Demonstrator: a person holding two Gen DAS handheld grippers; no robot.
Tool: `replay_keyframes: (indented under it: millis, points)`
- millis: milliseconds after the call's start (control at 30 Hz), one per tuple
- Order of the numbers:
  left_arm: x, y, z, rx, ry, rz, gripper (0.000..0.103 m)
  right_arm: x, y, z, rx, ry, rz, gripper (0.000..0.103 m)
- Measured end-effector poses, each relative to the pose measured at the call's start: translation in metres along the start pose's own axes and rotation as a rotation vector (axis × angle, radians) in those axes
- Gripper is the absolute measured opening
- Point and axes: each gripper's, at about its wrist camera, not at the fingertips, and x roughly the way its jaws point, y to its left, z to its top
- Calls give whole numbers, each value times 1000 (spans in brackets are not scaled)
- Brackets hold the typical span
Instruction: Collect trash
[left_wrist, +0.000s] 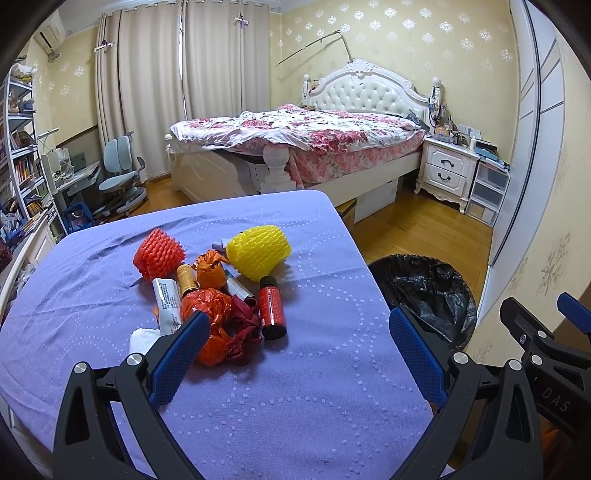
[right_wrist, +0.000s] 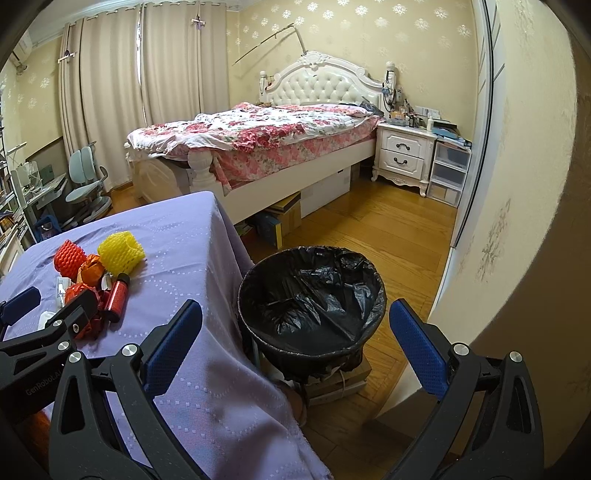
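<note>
A heap of trash lies on the purple-clothed table (left_wrist: 295, 387): a red foam net (left_wrist: 159, 253), a yellow foam net (left_wrist: 258, 251), a small red bottle (left_wrist: 271, 308), a crumpled orange bag (left_wrist: 207, 310), an orange wrapper (left_wrist: 210, 269), a white tube (left_wrist: 166, 302) and a gold-capped vial (left_wrist: 186, 277). My left gripper (left_wrist: 299, 328) is open and empty, just in front of the heap. My right gripper (right_wrist: 295, 321) is open and empty, hovering over the bin (right_wrist: 312, 295) with a black liner, which stands on the floor right of the table. The heap also shows in the right wrist view (right_wrist: 96, 273).
A bed (left_wrist: 314, 136) with a floral quilt stands beyond the table. A white nightstand (left_wrist: 445, 166) and plastic drawers (left_wrist: 487, 184) are at the right wall. A desk chair (left_wrist: 118, 173) and bookshelf (left_wrist: 18, 155) stand left. Boxes lie under the bed (right_wrist: 280, 218).
</note>
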Motion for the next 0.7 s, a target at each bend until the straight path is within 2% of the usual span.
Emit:
replay_keyframes:
  millis: [700]
  points:
    - [2,-1,-1,-1,4,1,97,1,-1,-1,1,4,1,99]
